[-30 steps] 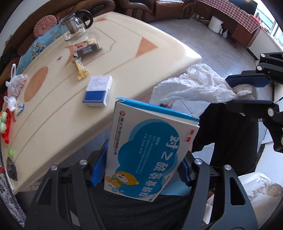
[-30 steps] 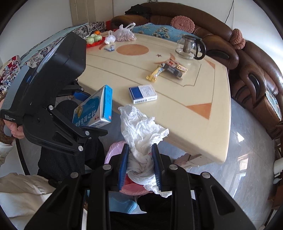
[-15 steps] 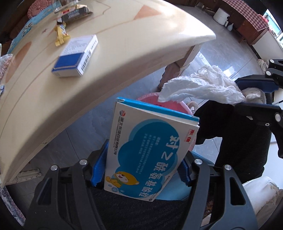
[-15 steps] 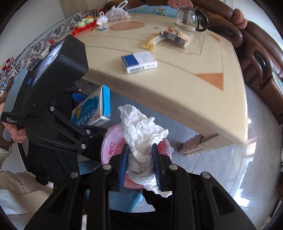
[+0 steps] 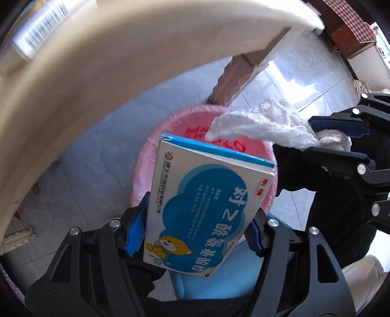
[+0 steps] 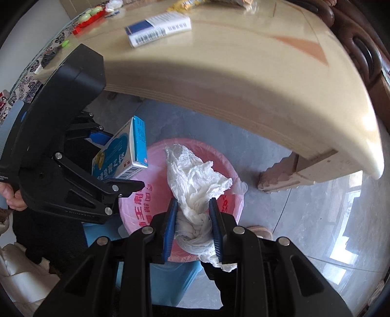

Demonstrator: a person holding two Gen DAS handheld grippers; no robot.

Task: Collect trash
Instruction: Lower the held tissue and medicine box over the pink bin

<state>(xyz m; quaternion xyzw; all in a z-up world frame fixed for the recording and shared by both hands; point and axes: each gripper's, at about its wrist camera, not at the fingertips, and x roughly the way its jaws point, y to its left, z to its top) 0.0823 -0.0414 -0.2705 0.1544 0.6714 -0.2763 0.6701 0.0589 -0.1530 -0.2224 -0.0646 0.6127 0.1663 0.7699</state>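
Over the pink-lined bin (image 6: 234, 175), which stands on the floor just beside the table edge, both grippers hold their trash ready for dropping. The left gripper (image 5: 195, 234) is closed on a blue and white medicine box (image 5: 207, 214), with its blue pads pressing the two long sides, so the box stands upright and its top end leans over the bin opening. The right gripper (image 6: 192, 226) is closed narrow on a crumpled white tissue (image 6: 195, 180); it pinches only the lower bunch, and the loose part sticks out forward above the pink liner. I think both things are carried low and close together because the bin mouth is not wide, and from this position a simple opening of the jaws should let them fall inside. The tissue is light and may cling to the pads, so perhaps a small shake will be needed.

The table (image 6: 243, 80) is cream coloured with orange shapes, and one carved leg (image 6: 292, 170) stands near the bin. On the top lies another box, blue and white with a barcode (image 6: 158, 26), and further away some snack wrappers (image 6: 185, 4), so more trash waits there. The floor (image 6: 304, 231) is of pale glossy tiles, and a brown sofa (image 6: 365, 48) stands behind the table
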